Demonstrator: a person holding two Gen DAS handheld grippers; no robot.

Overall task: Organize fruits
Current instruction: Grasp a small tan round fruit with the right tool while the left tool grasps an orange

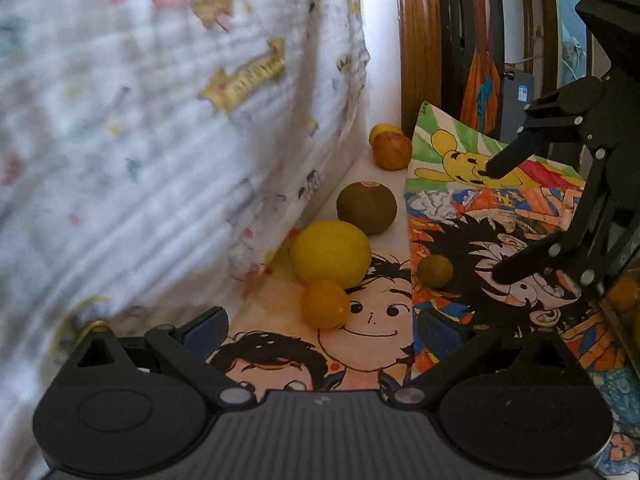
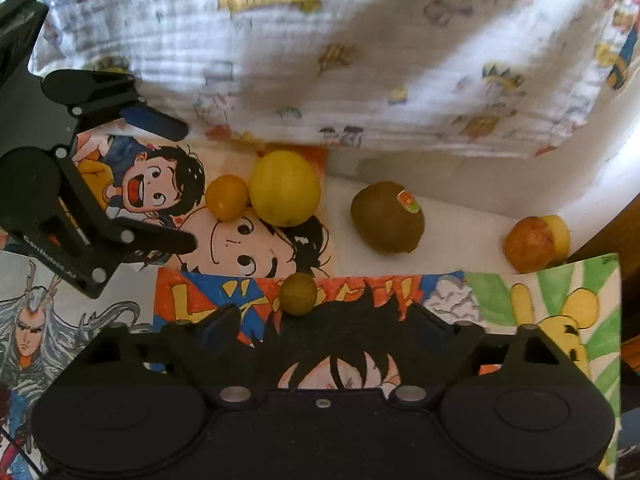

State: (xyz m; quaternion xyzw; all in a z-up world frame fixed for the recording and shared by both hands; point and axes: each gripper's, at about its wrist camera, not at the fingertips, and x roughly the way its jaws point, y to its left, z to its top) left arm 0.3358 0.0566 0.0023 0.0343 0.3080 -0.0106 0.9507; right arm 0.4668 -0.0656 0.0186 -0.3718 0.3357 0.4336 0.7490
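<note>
Several fruits lie on cartoon drawings beside a white printed cloth (image 1: 160, 120). A small orange fruit (image 1: 325, 304) sits just ahead of my left gripper (image 1: 324, 332), which is open and holds nothing. Behind it are a lemon (image 1: 330, 254) and a kiwi (image 1: 367, 208), then an apple (image 1: 392, 150) with a yellow fruit (image 1: 384, 130) in the corner. My right gripper (image 2: 324, 320) is open and empty, with a small green-brown fruit (image 2: 298, 294) just ahead of its left finger. The right wrist view also shows the lemon (image 2: 285, 188), the kiwi (image 2: 387, 218) and the apple (image 2: 528, 244).
The cloth (image 2: 360, 60) hangs over the fruits on their far side. A wooden frame (image 1: 416, 40) stands behind the corner. Each gripper shows in the other's view: the right gripper (image 1: 495, 222), the left gripper (image 2: 184, 184). Something orange (image 1: 622, 294) shows at the right edge.
</note>
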